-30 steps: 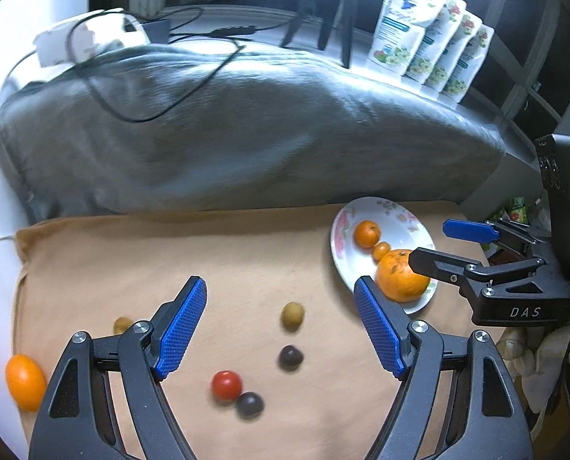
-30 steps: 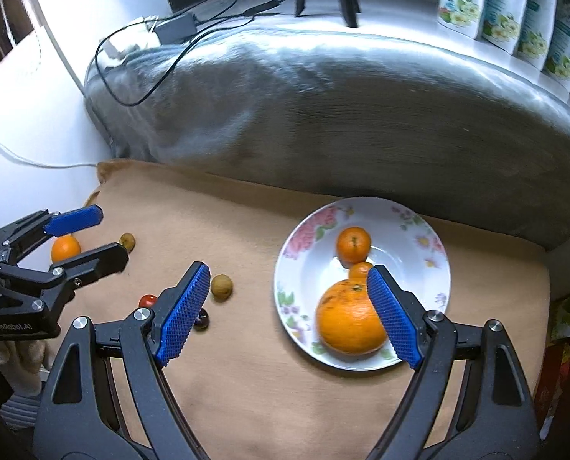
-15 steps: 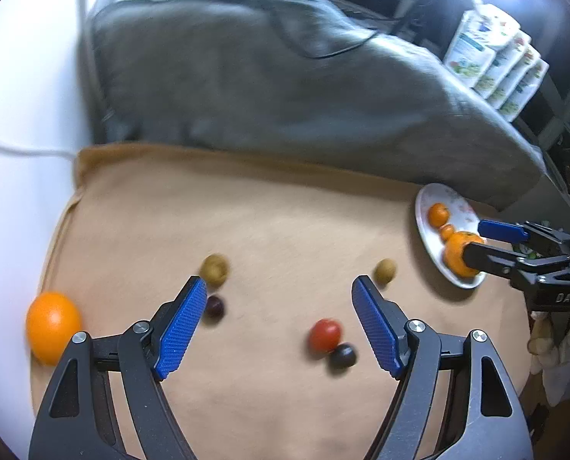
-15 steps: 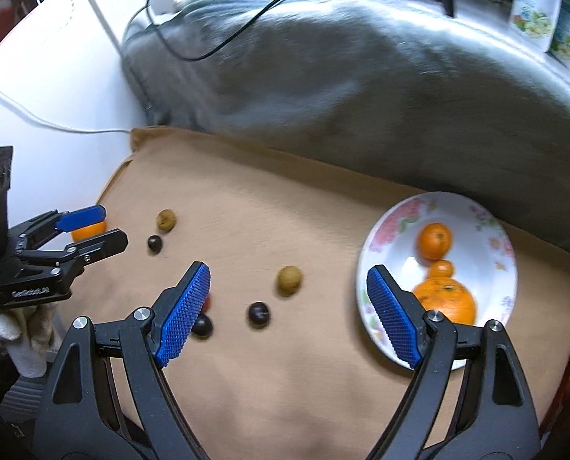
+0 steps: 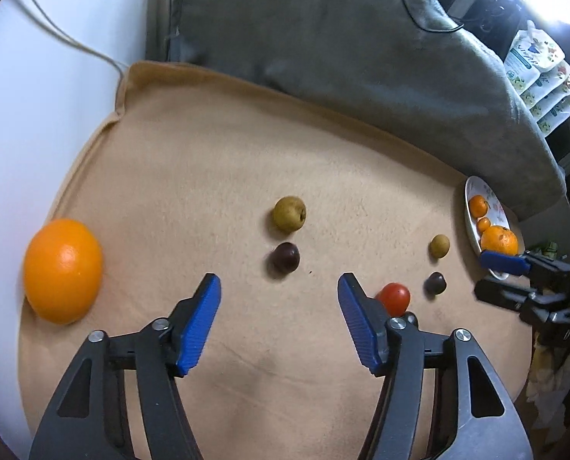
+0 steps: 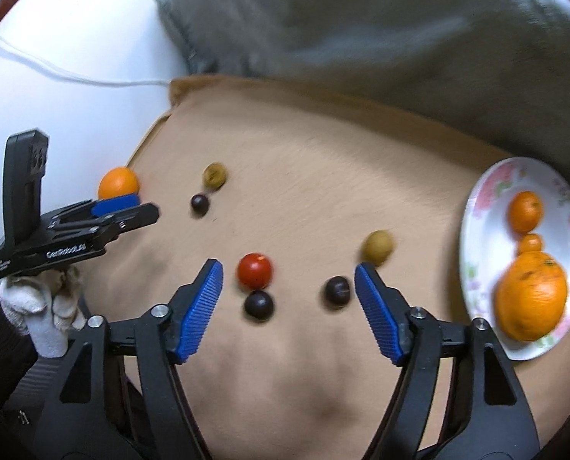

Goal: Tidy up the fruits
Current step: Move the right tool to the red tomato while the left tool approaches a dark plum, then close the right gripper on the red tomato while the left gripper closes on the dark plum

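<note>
Left gripper (image 5: pixel 279 326): jaws half spread and just been closing, nothing between the pads; it hangs over bare tan cloth (image 5: pixel 246 161), with a dark plum (image 5: pixel 284 257) just ahead and a greenish fruit (image 5: pixel 289 213) beyond it.
Right gripper (image 6: pixel 287 308): jaws also half spread and just been closing, pressing on nothing; a red tomato (image 6: pixel 255 270) and a dark fruit (image 6: pixel 259 305) lie between the pads, and a second dark fruit (image 6: pixel 337 292) sits by the right pad.
Fruit placement: three orange fruits are on the flowered plate (image 6: pixel 484 199); a big orange (image 5: pixel 62 270) lies near the cloth's left edge, well apart from the plate.
Risk, double grab: tomato and dark fruit touch, so a closing pinch could catch both or squirt one away.
Risk, rolling: the round fruits on soft cloth may roll if nudged by a pad.
Risk, bruising: the tomato probably crushes under a hard squeeze.
Hidden: in the left view, the right pad covers part of the tomato and most of the dark fruit behind it.
Hard to make out: the right view is blurred, so fruit kinds stay uncertain.
</note>
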Demonstrator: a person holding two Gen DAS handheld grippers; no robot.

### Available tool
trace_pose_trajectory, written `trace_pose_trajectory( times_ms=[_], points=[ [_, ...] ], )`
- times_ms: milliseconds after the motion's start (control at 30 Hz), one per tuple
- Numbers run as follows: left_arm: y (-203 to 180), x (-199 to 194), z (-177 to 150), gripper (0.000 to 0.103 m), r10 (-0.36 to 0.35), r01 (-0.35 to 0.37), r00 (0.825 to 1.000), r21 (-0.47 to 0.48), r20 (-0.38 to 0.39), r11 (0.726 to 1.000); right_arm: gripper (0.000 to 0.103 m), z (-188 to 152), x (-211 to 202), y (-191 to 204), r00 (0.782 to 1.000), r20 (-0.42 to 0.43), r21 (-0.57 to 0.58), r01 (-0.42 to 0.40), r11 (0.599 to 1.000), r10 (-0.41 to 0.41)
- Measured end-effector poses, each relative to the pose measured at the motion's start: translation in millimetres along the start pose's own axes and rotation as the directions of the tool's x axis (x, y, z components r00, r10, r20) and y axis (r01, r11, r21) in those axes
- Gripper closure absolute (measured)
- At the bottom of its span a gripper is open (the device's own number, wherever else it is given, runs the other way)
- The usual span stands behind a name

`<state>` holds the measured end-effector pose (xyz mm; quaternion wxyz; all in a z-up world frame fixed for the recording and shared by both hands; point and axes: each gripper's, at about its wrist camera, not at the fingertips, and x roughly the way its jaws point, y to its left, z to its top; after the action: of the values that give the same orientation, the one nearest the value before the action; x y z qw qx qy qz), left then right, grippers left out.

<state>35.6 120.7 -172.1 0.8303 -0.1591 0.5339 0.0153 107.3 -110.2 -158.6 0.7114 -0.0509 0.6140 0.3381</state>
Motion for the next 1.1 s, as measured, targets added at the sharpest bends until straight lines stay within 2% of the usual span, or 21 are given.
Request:
trace_pose_trajectory(
  times_ms=[33, 200, 333, 500, 667, 800, 967, 1100],
  points=[
    [2, 2, 1, 0.048, -0.004, 0.004, 1.0, -0.004, -0.004, 1.0, 0.035, 0, 5, 4, 1.0, -0.011, -0.009, -0.005, 1.0, 0.005],
    [4, 19, 2, 0.051, -0.032, 0.032, 0.999, -0.029, -0.028, 0.999, 0.042, 6, 31, 15, 0.998, -0.065, -0.037, -0.022, 0.999, 0.02],
    [0, 33, 5, 0.059, -0.044, 0.043, 0.998, -0.022, -0.051, 0.999, 0.045, 8, 47, 19, 0.995, -0.094, -0.043, -0.023, 0.999, 0.019],
    [1, 45, 7, 0.06, -0.047, 0.044, 0.996, -0.035, -0.07, 0.998, 0.047, 7, 59, 22, 0.993, -0.121, -0.054, -0.016, 0.998, 0.01],
    [-4, 53, 9, 0.065, -0.04, 0.039, 0.996, -0.024, -0.077, 0.999, 0.053, 7, 70, 25, 0.989, -0.144, -0.065, -0.018, 0.998, 0.008],
    [-8, 56, 10, 0.067, -0.041, 0.039, 0.996, -0.02, -0.08, 0.999, 0.054, 9, 80, 28, 0.987, -0.163, -0.078, -0.007, 0.997, -0.006],
    [-7, 61, 13, 0.069, -0.037, 0.036, 0.996, -0.019, -0.083, 0.999, 0.06, 12, 89, 31, 0.983, -0.181, -0.087, -0.006, 0.996, -0.01],
    [-13, 66, 15, 0.076, -0.031, 0.03, 0.996, -0.018, -0.083, 0.999, 0.066, 13, 90, 30, 0.982, -0.19, -0.09, -0.014, 0.996, -0.004]
  ],
)
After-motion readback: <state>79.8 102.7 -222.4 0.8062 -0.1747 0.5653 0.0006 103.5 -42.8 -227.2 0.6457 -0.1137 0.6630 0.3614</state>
